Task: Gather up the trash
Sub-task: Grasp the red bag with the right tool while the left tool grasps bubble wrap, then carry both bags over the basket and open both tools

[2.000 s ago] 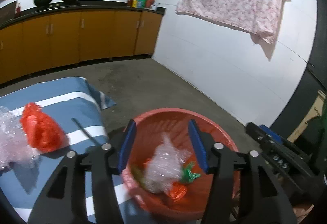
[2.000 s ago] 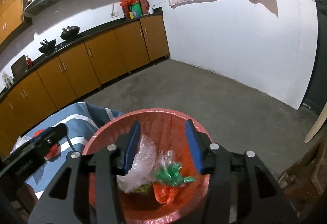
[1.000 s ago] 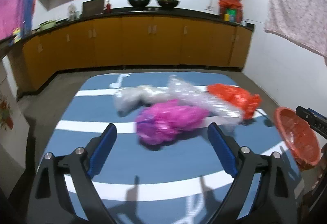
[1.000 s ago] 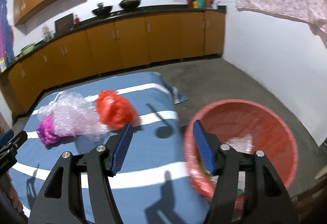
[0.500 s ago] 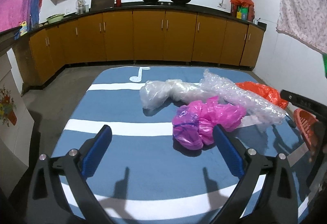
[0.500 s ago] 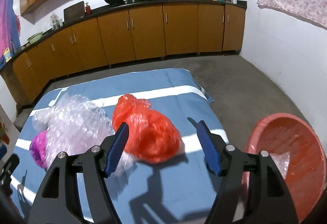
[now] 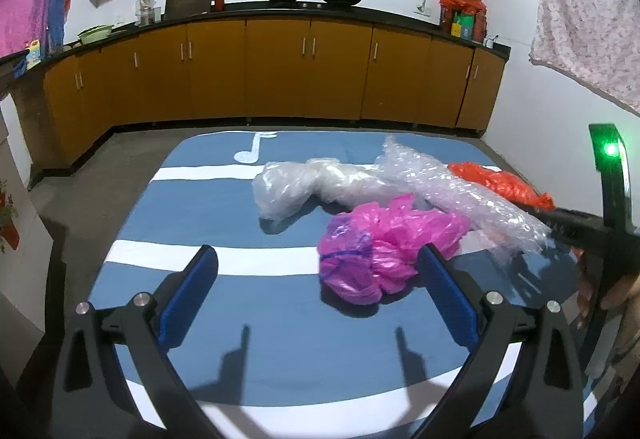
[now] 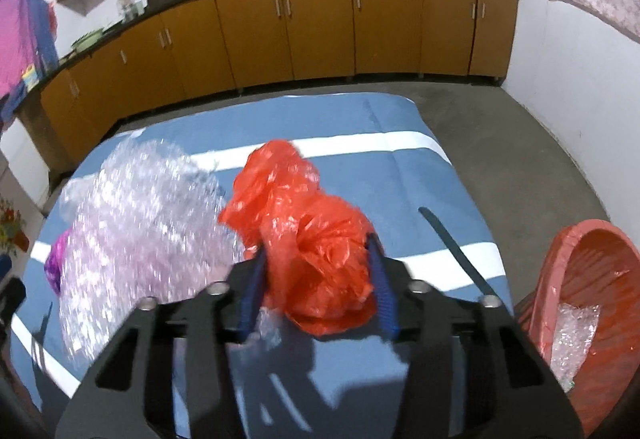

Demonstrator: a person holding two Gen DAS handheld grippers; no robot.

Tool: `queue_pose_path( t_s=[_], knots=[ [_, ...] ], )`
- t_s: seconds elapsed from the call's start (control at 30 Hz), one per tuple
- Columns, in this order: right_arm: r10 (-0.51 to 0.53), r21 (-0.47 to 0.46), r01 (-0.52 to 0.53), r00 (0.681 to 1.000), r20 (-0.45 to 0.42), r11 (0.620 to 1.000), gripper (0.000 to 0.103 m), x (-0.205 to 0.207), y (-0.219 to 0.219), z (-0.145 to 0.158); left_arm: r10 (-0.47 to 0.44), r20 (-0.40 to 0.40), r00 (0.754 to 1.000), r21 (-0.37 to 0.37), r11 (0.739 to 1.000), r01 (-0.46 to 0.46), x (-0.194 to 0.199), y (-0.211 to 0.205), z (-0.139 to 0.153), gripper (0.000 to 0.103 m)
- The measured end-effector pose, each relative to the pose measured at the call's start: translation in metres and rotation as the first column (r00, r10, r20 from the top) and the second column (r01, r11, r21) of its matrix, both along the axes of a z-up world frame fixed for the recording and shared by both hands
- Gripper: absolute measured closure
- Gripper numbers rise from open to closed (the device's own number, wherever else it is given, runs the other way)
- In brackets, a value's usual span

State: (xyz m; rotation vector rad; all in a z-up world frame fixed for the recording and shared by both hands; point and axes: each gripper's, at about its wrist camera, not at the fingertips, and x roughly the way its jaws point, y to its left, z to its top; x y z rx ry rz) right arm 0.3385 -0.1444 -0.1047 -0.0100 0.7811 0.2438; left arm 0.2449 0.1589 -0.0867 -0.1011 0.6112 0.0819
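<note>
Right wrist | right gripper (image 8: 318,289) fingers closing around upright red bag (image 8: 308,239) | left gripper (image 7: 316,295) fingers wide apart

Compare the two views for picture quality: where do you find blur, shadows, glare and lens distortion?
Left wrist view: sharp; the left gripper casts two finger shadows on the blue striped cloth; the cabinets bow from fisheye distortion. Right wrist view: motion blur smears the bubble wrap, which shows white glints; the red bag sits between the closing jaws of the right gripper, softer-edged.
</note>
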Motion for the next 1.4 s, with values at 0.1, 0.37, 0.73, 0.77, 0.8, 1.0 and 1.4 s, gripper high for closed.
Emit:
queue_pose_path(
  t_s=[0.1, 0.37, 0.73, 0.77, 0.8, 1.0, 1.4],
  knots=[
    [-0.009, 0.015, 0.009, 1.000, 0.001, 1.000, 0.080, -0.006, -0.006, 0.003, -0.016, 0.007, 1.000, -0.008, 1.000, 0.016, -0.001, -0.007, 0.004, 0.005],
    [-0.097, 0.001, 0.097, 0.992, 0.076, 0.995, 0.083, -0.040, -0.034, 0.022, -0.088, 0.037, 0.995, -0.049, 0.995, 0.090, 0.004, -0.041, 0.026, 0.006],
    [-0.192, -0.003, 0.194, 0.973, 0.126, 0.981, 0.083, -0.083, -0.084, 0.041, -0.202, -0.097, 0.975, -0.098, 0.976, 0.192, 0.038, -0.117, 0.016, 0.037],
    [-0.199, -0.002, 0.201, 0.972, 0.128, 0.980, 0.083, -0.085, -0.089, 0.042, -0.202, -0.109, 0.973, -0.103, 0.976, 0.191, 0.041, -0.121, 0.013, 0.038],
    [-0.203, -0.003, 0.205, 0.971, 0.129, 0.979, 0.083, -0.085, -0.092, 0.043, -0.198, -0.123, 0.972, -0.108, 0.977, 0.185, 0.045, -0.125, 0.010, 0.041],
    [-0.226, -0.012, 0.230, 0.963, 0.144, 0.973, 0.083, -0.094, -0.105, 0.046, -0.180, -0.178, 0.968, -0.141, 0.978, 0.156, 0.061, -0.129, 0.000, 0.095],
    [-0.229, 0.014, 0.231, 0.955, 0.190, 0.973, 0.083, -0.123, -0.115, 0.058, -0.259, -0.033, 0.965, -0.050, 0.965, 0.257, 0.023, -0.135, 0.047, 0.099]
  ],
)
